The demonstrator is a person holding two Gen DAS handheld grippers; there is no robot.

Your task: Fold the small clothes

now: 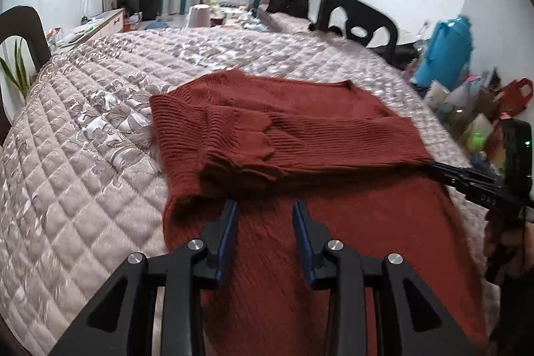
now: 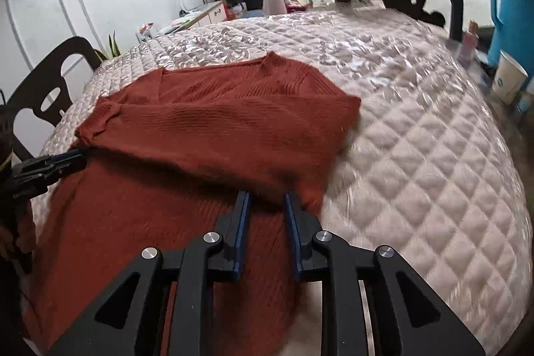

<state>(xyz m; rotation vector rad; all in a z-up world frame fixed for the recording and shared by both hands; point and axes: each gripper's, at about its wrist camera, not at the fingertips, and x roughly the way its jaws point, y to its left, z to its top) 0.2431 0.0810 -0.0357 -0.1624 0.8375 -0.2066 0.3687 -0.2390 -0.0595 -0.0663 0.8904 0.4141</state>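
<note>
Seemingly to finish a fold, both grippers hovered over the sweater [image 1: 300, 135]. Left gripper [image 1: 265, 206] and right gripper [image 2: 267, 196] stood spread, pinching nothing, at the sweater's folded edge.

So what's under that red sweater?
The red sweater lies on a quilted pink cover, which shows all around it. Its far half is folded onto its near half. Whatever the cover itself rests on is hidden.

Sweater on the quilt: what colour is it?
Rust red, a ribbed knit; the sweater shows best in the right wrist view.
</note>
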